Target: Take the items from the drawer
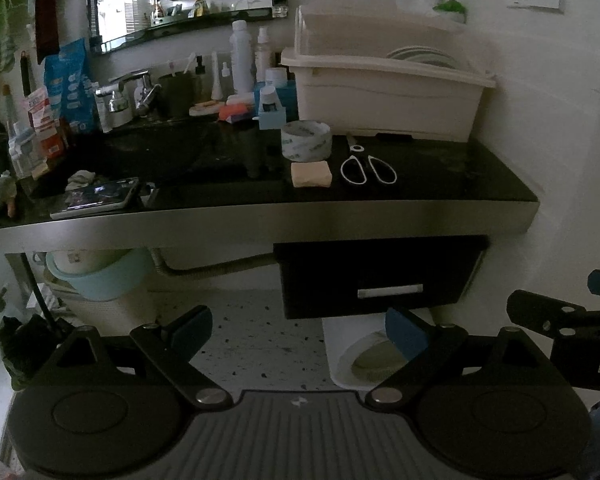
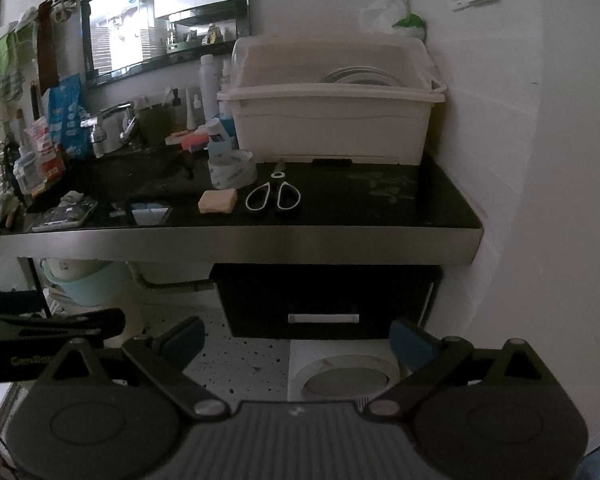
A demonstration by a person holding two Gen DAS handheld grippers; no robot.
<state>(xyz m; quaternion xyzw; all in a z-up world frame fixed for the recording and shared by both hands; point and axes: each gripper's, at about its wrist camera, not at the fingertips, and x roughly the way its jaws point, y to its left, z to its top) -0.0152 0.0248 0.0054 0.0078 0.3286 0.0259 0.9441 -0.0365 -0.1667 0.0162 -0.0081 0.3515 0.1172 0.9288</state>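
A black drawer [image 1: 376, 280] [image 2: 324, 300] hangs shut under the right part of the dark countertop [image 1: 440, 176] [image 2: 380, 204], with a white bar handle [image 1: 390, 291] [image 2: 323, 318]. On the countertop lie white-handled scissors [image 1: 368, 166] [image 2: 274, 196], a roll of tape [image 1: 306, 140] [image 2: 232, 169] and a beige soap bar [image 1: 311, 174] [image 2: 217, 201]. My left gripper [image 1: 300, 330] is open and empty, below and in front of the drawer. My right gripper [image 2: 298, 340] is open and empty, just below the drawer front. Each gripper shows at the edge of the other's view.
A white dish rack [image 1: 384, 92] [image 2: 332, 120] stands at the back right. A sink with tap [image 1: 128, 92] and several bottles is on the left, a phone [image 1: 96, 198] near the front edge. A blue basin [image 1: 100, 272] and a white bin [image 2: 340, 372] are below.
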